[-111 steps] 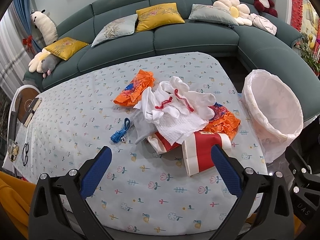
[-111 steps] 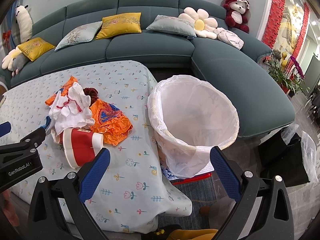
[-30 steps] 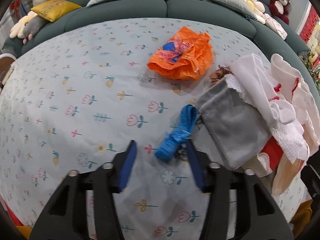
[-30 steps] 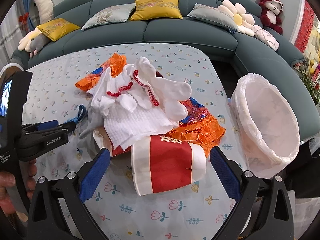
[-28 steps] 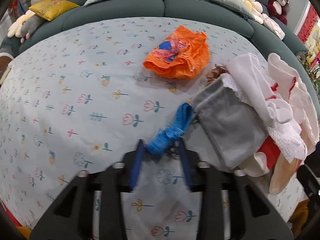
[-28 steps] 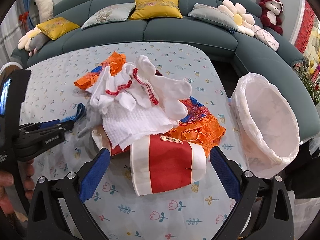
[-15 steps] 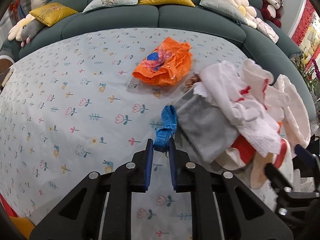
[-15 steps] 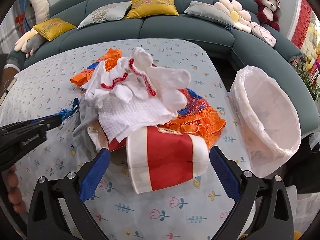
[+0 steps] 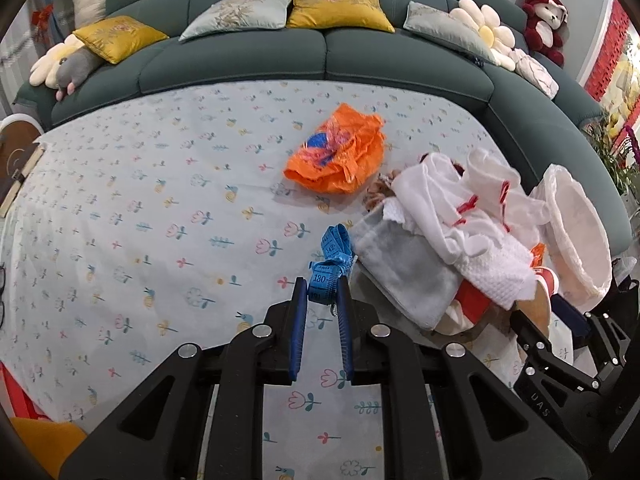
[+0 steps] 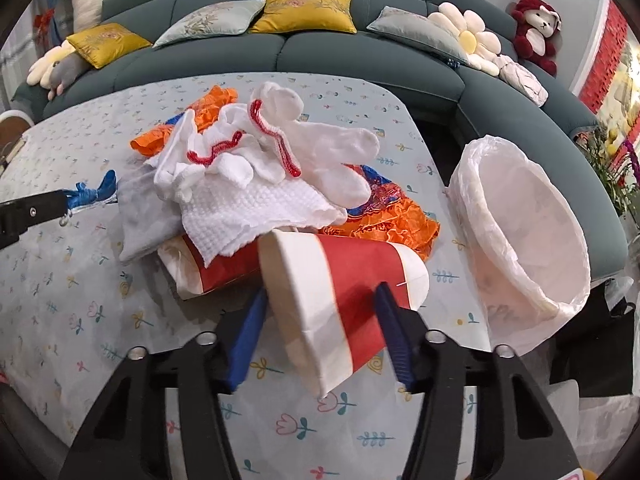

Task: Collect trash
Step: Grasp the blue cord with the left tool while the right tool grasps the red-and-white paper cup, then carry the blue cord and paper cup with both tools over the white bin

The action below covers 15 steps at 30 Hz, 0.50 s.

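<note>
right gripper (image 10: 320, 300) closing around red cup (image 10: 340, 284), gloves (image 10: 276, 152) piled behind, bin (image 10: 520, 232) beside

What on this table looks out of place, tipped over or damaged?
Two red-and-white paper cups lie tipped on their sides; the rear one looks crushed under a heap of white gloves. The right gripper has just been closing around the front cup.

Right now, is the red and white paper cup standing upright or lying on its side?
On its side. The paper cup lies tipped on the tablecloth, its wall between the right gripper's fingers.
</note>
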Motion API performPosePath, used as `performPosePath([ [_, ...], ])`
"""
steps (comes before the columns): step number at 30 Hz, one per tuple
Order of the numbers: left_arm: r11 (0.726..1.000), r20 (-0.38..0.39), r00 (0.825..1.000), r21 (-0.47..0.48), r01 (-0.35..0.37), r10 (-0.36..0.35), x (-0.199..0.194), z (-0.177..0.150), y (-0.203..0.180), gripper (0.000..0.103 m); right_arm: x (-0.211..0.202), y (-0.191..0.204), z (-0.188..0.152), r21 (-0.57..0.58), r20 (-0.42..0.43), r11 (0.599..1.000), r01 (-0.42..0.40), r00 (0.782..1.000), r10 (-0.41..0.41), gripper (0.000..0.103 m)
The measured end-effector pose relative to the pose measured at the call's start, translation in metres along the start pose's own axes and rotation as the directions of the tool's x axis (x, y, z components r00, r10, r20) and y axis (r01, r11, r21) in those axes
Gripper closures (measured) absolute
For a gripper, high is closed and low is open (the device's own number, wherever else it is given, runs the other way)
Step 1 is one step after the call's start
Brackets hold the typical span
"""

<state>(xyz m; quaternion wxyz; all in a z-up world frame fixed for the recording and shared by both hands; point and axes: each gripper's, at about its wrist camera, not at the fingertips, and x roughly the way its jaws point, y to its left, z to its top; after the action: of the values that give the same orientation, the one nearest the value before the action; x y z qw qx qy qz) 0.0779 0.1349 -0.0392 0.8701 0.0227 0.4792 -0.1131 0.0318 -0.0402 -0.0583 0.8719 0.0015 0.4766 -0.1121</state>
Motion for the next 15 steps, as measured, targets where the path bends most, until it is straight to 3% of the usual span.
performPosePath([
  [7, 1.0, 0.042, 0.999, 0.003, -0.002, 0.001, -0.027, 0.005, -0.008, 0.088, -0.018, -0.024, 0.0, 0.072, 0.01, 0.995, -0.065, 0.998, 0.064, 0.069],
  [15, 0.999, 0.09, 0.995, 0.034, 0.038, -0.041, -0.058, 0.016, -0.042, 0.088, -0.045, -0.054, 0.003, 0.157, 0.052, 0.975, -0.155, 0.987, 0.149, 0.075],
])
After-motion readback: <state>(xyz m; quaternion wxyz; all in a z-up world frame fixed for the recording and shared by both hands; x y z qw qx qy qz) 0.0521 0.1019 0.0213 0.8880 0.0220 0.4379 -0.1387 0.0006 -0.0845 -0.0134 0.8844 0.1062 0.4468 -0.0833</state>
